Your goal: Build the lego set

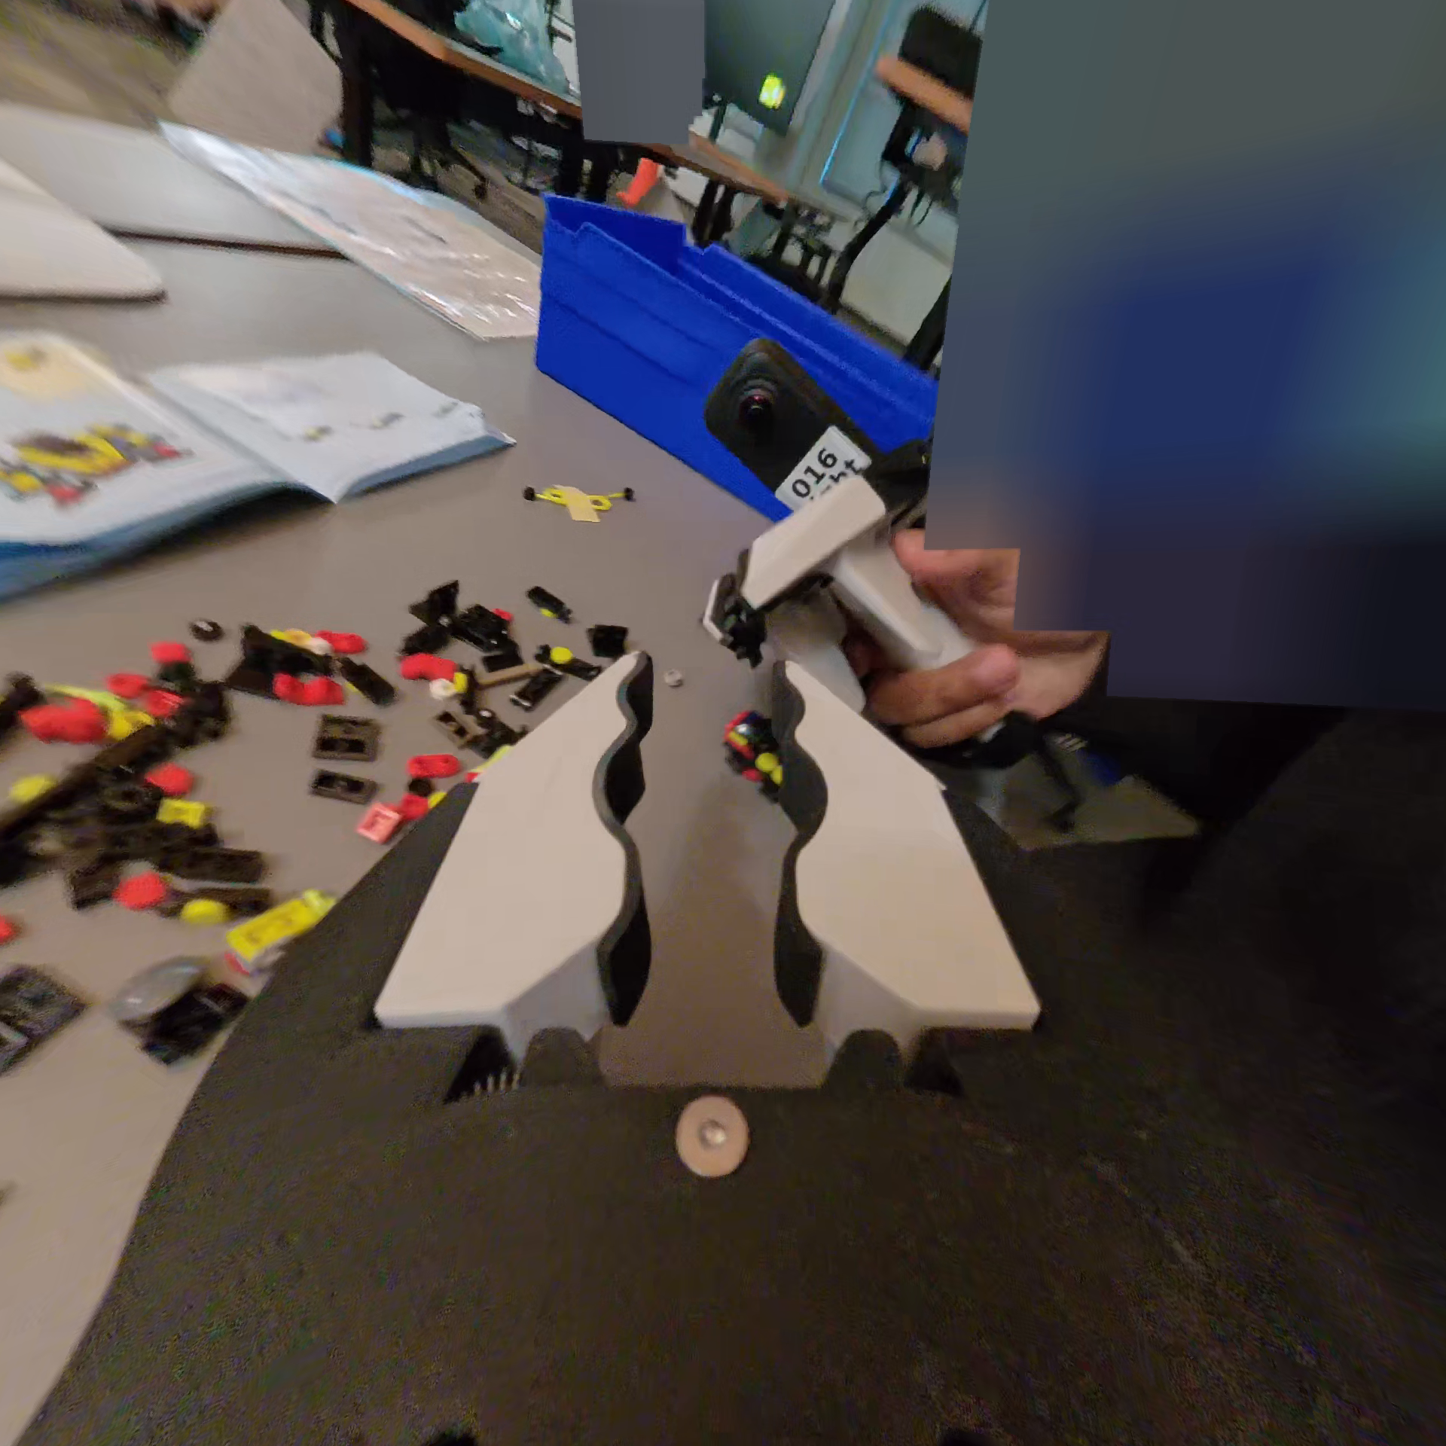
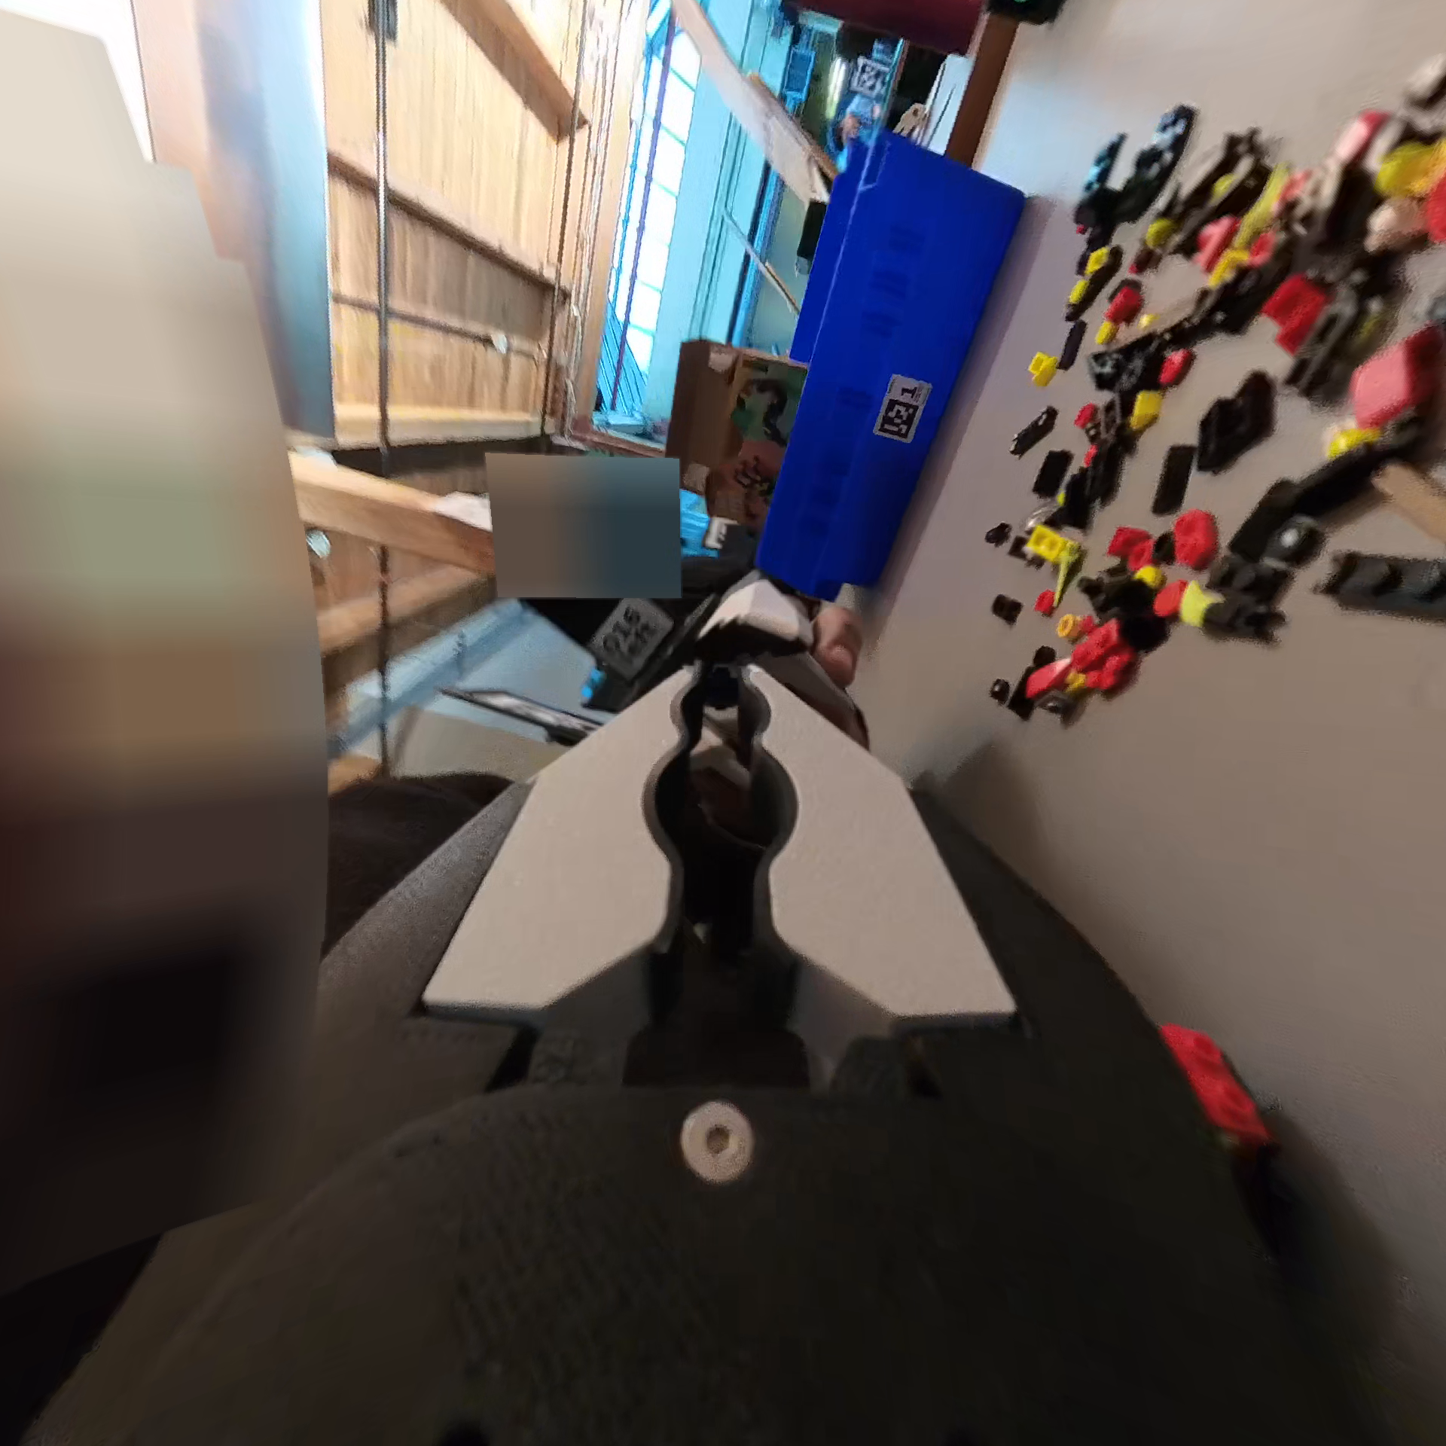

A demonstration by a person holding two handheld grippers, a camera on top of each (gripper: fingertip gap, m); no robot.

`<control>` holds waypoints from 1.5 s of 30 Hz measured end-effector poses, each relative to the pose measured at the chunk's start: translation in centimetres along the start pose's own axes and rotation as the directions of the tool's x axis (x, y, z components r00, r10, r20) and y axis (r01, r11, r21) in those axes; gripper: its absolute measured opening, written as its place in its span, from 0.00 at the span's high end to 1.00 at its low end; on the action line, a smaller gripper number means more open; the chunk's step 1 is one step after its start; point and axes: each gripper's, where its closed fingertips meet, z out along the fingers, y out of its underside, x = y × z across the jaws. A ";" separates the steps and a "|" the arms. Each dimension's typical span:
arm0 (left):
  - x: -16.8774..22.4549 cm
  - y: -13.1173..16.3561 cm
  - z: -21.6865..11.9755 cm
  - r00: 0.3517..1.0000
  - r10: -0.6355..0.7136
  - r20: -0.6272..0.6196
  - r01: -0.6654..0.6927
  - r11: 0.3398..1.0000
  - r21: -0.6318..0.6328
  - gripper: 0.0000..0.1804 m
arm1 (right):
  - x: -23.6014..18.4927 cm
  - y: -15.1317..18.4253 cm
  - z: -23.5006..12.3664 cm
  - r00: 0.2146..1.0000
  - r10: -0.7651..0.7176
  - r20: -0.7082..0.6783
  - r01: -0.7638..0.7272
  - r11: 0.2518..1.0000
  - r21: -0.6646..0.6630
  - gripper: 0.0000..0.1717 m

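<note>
Plainly, left gripper (image 1: 712, 688) gapes bare above the grey table (image 1: 438, 540); right gripper (image 2: 720, 704) pinches a black brick piece (image 1: 743, 626) beside loose bricks (image 1: 329, 704).

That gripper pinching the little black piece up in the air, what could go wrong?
1. The right gripper pinches the small black piece only at its fingertips, so it might slip and drop.
2. It would land among the loose black, red and yellow bricks and be hard to find.
3. The open left gripper sits close to a small built model and could nudge it.
</note>
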 end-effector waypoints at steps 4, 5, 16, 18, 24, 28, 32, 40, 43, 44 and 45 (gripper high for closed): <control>0.8 -1.1 -0.4 0.962 -0.229 -0.149 0.238 0.970 0.050 0.83 | -1.9 0.1 0.0 0.972 -0.236 0.016 0.236 0.972 -0.023 0.97; 1.0 -1.2 -0.5 0.952 -0.250 -0.174 0.263 0.963 0.053 0.84 | -2.2 0.1 0.1 0.958 -0.286 0.012 0.286 0.958 -0.026 0.97; 2.4 -1.5 -0.7 0.914 -0.295 -0.279 0.317 0.948 0.036 0.96 | -2.4 0.3 0.1 0.891 -0.454 -0.016 0.452 0.890 -0.052 0.97; 2.5 -1.5 -0.7 0.908 -0.301 -0.292 0.324 0.945 0.033 0.96 | -2.2 0.6 0.1 0.876 -0.481 -0.028 0.478 0.875 -0.077 0.97; 2.5 -1.2 -0.6 0.906 -0.309 -0.289 0.328 0.944 0.018 0.97 | -1.9 1.1 0.3 0.845 -0.534 -0.039 0.526 0.841 -0.125 0.97; 2.4 -1.3 -0.7 0.919 -0.281 -0.277 0.297 0.955 0.019 0.97 | -1.8 0.8 0.1 0.841 -0.539 -0.054 0.530 0.839 -0.122 0.89; 1.1 -1.3 -1.1 0.949 -0.254 -0.187 0.264 0.964 0.028 0.97 | -2.3 -1.0 -1.2 0.818 -0.565 -0.106 0.563 0.825 -0.058 0.76; -4.1 2.6 -5.7 0.963 0.021 0.267 0.029 0.983 -0.184 0.97 | -3.2 -4.1 -6.3 0.662 -0.660 -0.356 0.704 0.710 -0.007 0.69; -5.9 4.4 -8.1 0.914 0.111 0.389 0.003 0.959 -0.282 0.97 | -2.5 -4.2 -7.6 0.567 -0.681 -0.464 0.748 0.661 -0.058 0.71; -6.1 5.0 -8.6 0.908 0.111 0.403 0.021 0.951 -0.308 0.97 | -1.9 -4.2 -8.0 0.543 -0.674 -0.501 0.747 0.660 -0.078 0.73; -6.1 5.5 -8.8 0.907 0.097 0.411 0.044 0.947 -0.319 0.97 | -1.2 -4.1 -8.2 0.527 -0.665 -0.528 0.740 0.665 -0.099 0.75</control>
